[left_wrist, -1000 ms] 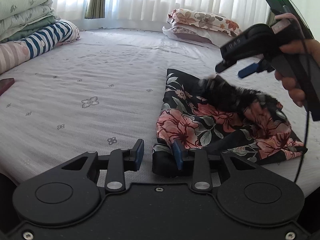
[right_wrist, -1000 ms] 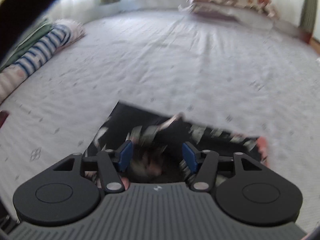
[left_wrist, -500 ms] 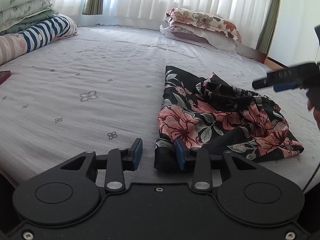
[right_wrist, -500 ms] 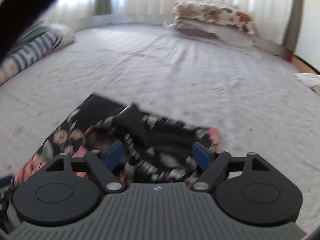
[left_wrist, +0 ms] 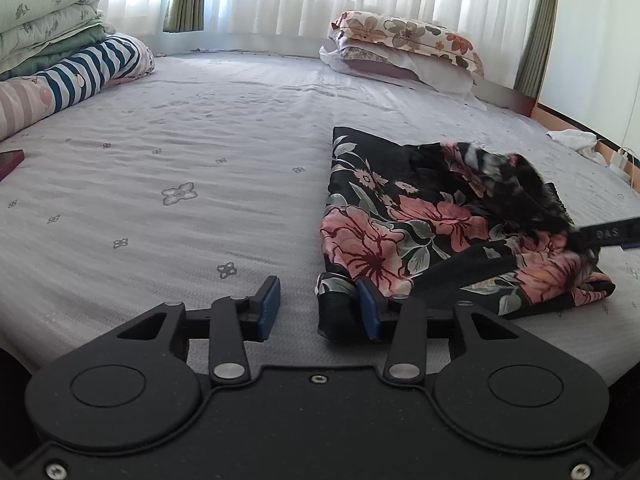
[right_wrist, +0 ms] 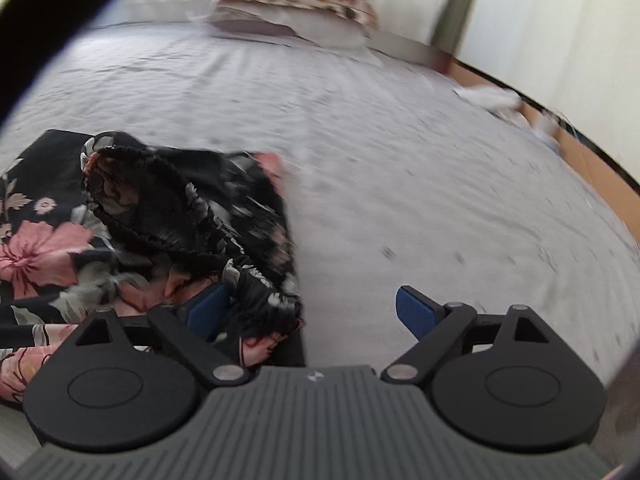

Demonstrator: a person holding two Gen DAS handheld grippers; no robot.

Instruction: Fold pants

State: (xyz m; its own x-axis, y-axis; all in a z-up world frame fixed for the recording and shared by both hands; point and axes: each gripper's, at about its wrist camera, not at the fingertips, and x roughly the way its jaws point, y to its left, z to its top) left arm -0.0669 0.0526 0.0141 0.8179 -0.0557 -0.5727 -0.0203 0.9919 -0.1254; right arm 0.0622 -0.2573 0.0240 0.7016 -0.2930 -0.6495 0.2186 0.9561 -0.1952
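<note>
The black pants (left_wrist: 420,216) with pink flowers lie bunched on the grey bed sheet (left_wrist: 180,160), right of centre in the left wrist view. My left gripper (left_wrist: 318,306) rests at their near left corner with its jaws opening. That corner lies against the right pad, and the left pad stands clear of it. In the right wrist view the ruffled waistband (right_wrist: 168,216) sits heaped on the pants (right_wrist: 44,248). My right gripper (right_wrist: 312,312) is wide and still opening, with fabric draped by its left pad only. One of its fingers (left_wrist: 608,233) shows at the pants' right edge.
Two stacked pillows (left_wrist: 404,40) lie at the far side by the curtains. Folded quilts and a striped blanket (left_wrist: 60,52) sit far left. A dark red flat object (left_wrist: 10,160) is at the left edge. White cloth (left_wrist: 572,140) lies by the wooden bed frame (right_wrist: 592,160) at right.
The right gripper moved from above the pants to their right edge, sank, and spread wider, leaving the waistband heaped on the pants. The left gripper stayed put and its jaws parted a little.
</note>
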